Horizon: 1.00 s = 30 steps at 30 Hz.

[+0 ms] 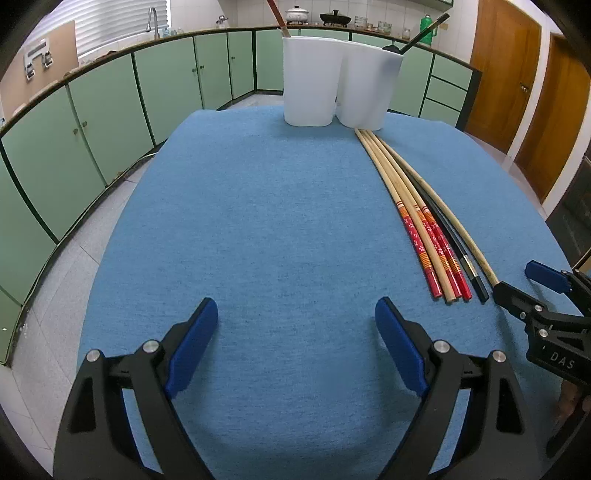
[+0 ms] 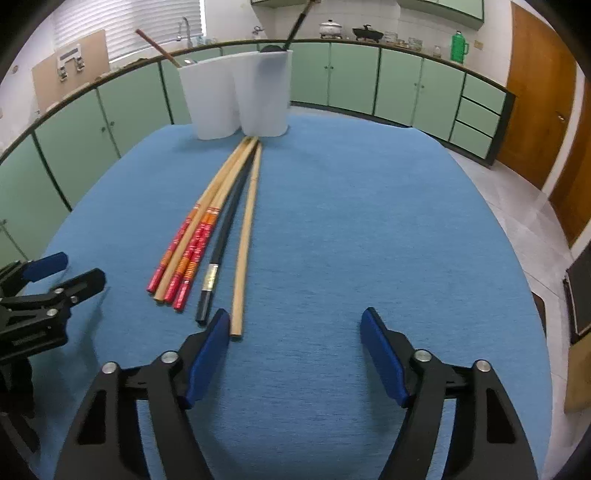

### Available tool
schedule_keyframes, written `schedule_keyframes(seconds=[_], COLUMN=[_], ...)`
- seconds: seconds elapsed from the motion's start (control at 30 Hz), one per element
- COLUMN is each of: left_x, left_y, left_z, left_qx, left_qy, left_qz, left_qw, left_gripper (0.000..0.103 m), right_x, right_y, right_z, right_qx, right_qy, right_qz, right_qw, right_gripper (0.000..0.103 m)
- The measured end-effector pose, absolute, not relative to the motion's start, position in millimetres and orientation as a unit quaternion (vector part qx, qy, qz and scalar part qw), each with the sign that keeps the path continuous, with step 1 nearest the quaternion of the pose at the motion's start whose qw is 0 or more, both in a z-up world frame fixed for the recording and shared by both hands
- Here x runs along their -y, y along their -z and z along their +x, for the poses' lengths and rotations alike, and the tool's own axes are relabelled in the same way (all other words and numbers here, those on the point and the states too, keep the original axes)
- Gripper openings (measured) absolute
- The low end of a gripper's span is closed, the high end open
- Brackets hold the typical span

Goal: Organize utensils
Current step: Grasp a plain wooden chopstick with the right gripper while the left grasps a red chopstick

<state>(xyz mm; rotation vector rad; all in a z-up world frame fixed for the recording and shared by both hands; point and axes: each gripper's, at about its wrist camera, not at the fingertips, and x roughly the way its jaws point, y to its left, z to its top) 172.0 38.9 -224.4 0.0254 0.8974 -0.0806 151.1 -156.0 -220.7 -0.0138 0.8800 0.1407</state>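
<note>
- Six chopsticks point(image 2: 207, 236) lie side by side on the blue tablecloth point(image 2: 369, 229), tips nearly touching the white holder point(image 2: 240, 96) at the far edge. Three have red patterned handles, two are plain pale wood, one is black point(image 2: 218, 254) w/ a metallic band.
- Right gripper point(image 2: 295, 347): jaws wide apart, nothing held. Its left pad sits just beside the butt end of the outermost plain stick point(image 2: 243, 251).
- Left gripper point(image 1: 295, 332): jaws wide apart, nothing held, over bare cloth, well to the left of the sticks.
- Step in hand, as judged: first pick-up w/ the right gripper. Shift it left so the plain stick's butt end sits between the pads, not outside them.
- Take one stick at a time. The plain one lies slightly apart from the rest, so it's the easiest start.
- Grip close to the butt end & square across the shaft. Sticks are thin, round & smooth, so they're likely to roll or pivot if pinched off-centre.
- Holder is a two-lobed plastic tub, translucent white, tall & smooth. It already has a red-handled utensil point(image 1: 277, 16) in one lobe & a dark ladle point(image 1: 417, 35) in the other.
- Cloth is a matte knit; expect it to bunch if you scrape the pads along it. Come down vertically.
</note>
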Motion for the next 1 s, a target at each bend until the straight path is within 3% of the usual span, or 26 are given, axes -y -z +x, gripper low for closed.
schedule_keyframes(seconds=[0.1,0.17,0.27,1.0], left_x=[-36,-34,-26,9], left_y=[225,224,224,232], left_z=[171,171,171,186], left_qx=[-0.434,-0.433,-0.434,-0.444], left_qy=[0.041,0.045,0.055,0.054], left_qz=[0.011,0.009,0.012,0.035], left_qw=[0.900,0.900,0.899,0.894], left_gripper=[0.085,0.085,0.085,0.085], right_x=[152,148,141,164], right_y=[219,219,219,221], right_z=[151,153,154,153], right_qx=[-0.423,-0.420,-0.420,-0.420], right_qy=[-0.084,-0.095,-0.114,-0.107], right_qz=[-0.009,-0.011,-0.017,0.018], right_qw=[0.902,0.902,0.900,0.901], right_gripper=[0.049,0.029,0.007,0.007])
